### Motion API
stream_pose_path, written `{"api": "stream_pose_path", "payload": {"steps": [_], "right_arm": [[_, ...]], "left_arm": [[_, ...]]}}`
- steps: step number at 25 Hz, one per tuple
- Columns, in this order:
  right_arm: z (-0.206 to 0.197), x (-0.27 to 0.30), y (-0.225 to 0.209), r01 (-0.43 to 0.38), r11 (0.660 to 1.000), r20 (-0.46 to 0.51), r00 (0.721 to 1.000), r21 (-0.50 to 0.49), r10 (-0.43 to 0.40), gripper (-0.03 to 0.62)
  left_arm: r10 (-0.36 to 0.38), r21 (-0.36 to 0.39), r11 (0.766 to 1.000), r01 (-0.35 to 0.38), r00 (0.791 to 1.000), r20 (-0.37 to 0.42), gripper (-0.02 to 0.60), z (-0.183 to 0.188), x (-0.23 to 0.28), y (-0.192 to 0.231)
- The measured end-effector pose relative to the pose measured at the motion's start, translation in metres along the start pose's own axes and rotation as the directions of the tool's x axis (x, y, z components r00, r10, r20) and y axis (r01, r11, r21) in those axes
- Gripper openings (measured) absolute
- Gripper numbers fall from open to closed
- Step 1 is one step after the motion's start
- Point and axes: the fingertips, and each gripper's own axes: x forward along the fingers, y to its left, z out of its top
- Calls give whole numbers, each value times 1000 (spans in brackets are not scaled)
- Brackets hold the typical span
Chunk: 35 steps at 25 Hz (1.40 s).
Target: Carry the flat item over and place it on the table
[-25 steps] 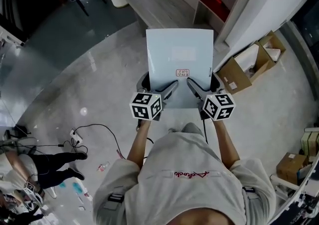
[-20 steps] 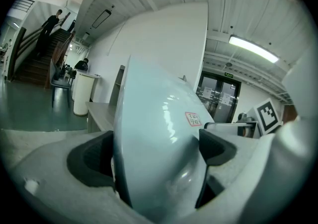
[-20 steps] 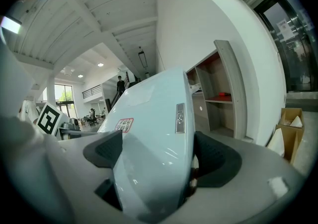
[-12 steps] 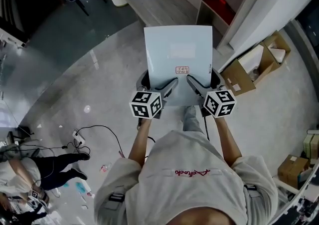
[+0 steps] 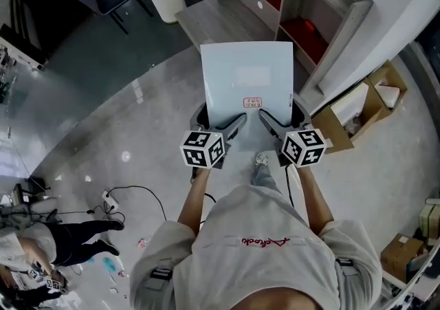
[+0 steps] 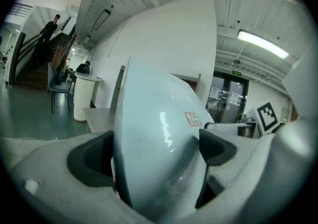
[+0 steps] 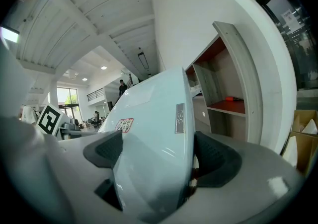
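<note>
Panel: glossy, smooth, pale plastic. Floor: polished, reflective concrete. Counter: matt grey wood-grain. Boxes: plain cardboard.

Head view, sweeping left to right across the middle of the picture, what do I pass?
power strip on the floor → left gripper → right gripper → open cardboard box. The pale flat panel spans both grippers, which are clamped on it, so it is left out of the order.

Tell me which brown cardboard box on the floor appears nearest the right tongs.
The open brown cardboard box beside the grey wooden shelf, just right of the right tongs in the head view; the others lie farther away.
</note>
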Motion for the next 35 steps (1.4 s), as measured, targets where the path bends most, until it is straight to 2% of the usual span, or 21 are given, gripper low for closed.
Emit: {"api": "stream_pose_path", "payload": {"steps": [12,23,26,35], "right_arm": [[50,87,-68,-83,996,-29,996,-8,83,460],[51,161,-109,-142,990,-110,983,25,144,459],[47,173,-109,-137,990,-123,982,41,141,460],[25,220,-106,-62,995,-173,982,73,74,459]], "left_arm": [[84,-23,996,-84,996,12,543,48,93,36],[163,-77,983,-165,986,-34,543,52,152,81],[163,-83,983,-167,985,-54,543,51,156,92],[101,-119,986,-116,988,-120,543,39,175,145]]}}
